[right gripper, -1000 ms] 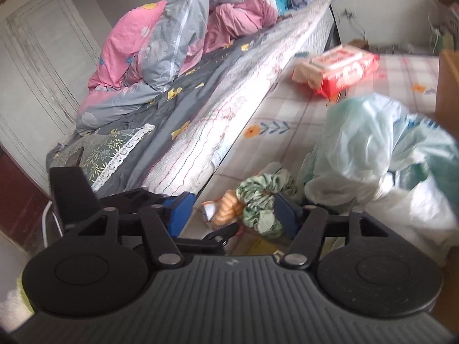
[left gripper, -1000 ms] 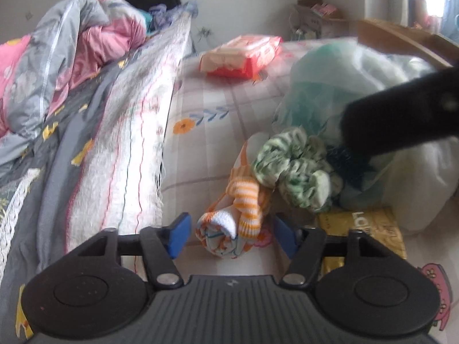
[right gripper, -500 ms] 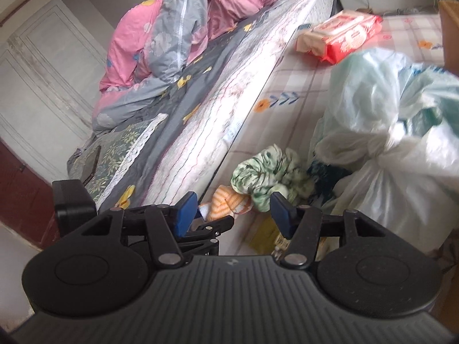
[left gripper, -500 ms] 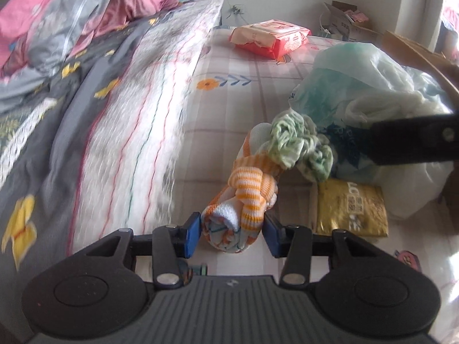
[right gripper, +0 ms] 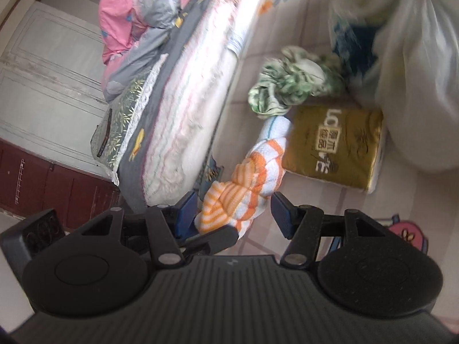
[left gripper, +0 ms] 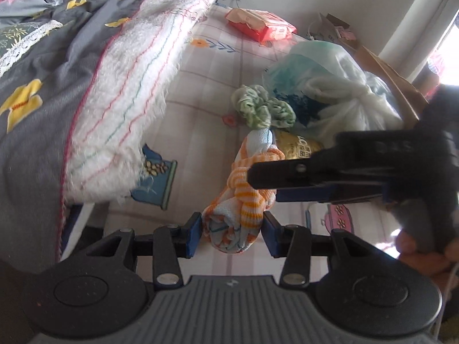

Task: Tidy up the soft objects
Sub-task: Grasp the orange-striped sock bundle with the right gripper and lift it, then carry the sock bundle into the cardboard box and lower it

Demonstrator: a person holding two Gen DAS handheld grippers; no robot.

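Left gripper (left gripper: 231, 233) clamped on the near end of the orange-striped rolled cloth (left gripper: 246, 189), blue fingers (left gripper: 192, 233) pressing both sides of the roll. Long axis of the cloth running straight out from the left fingers, away from the camera, tilted slightly right; far white-and-blue end pointing toward the green patterned cloth (left gripper: 262, 107) and ending just short of it. Right gripper (right gripper: 233, 210) spread wide, straddling the same cloth (right gripper: 249, 177) about mid-length, fingers (right gripper: 282, 210) apart on either side, not pinching. In the left wrist view, right gripper coming in from the right side, crossing the roll's long axis roughly at a right angle, just beyond the left fingertips; contact with the fabric not clear. In the right wrist view, cloth extending ahead of the right fingers and up toward the green cloth (right gripper: 292, 81); left gripper tip visible just below the roll's near end. Gold tissue pack (right gripper: 334, 146) lying flat on the patterned floor mat (left gripper: 200, 91), just right of the roll's far half, beside it. White plastic bags (left gripper: 344, 97) farther ahead and right of both fingers, behind the green cloth. Bed (left gripper: 86, 66) with fringed white blanket to the left of the fingers. Red-and-white pack (left gripper: 259, 24) far ahead on the mat.
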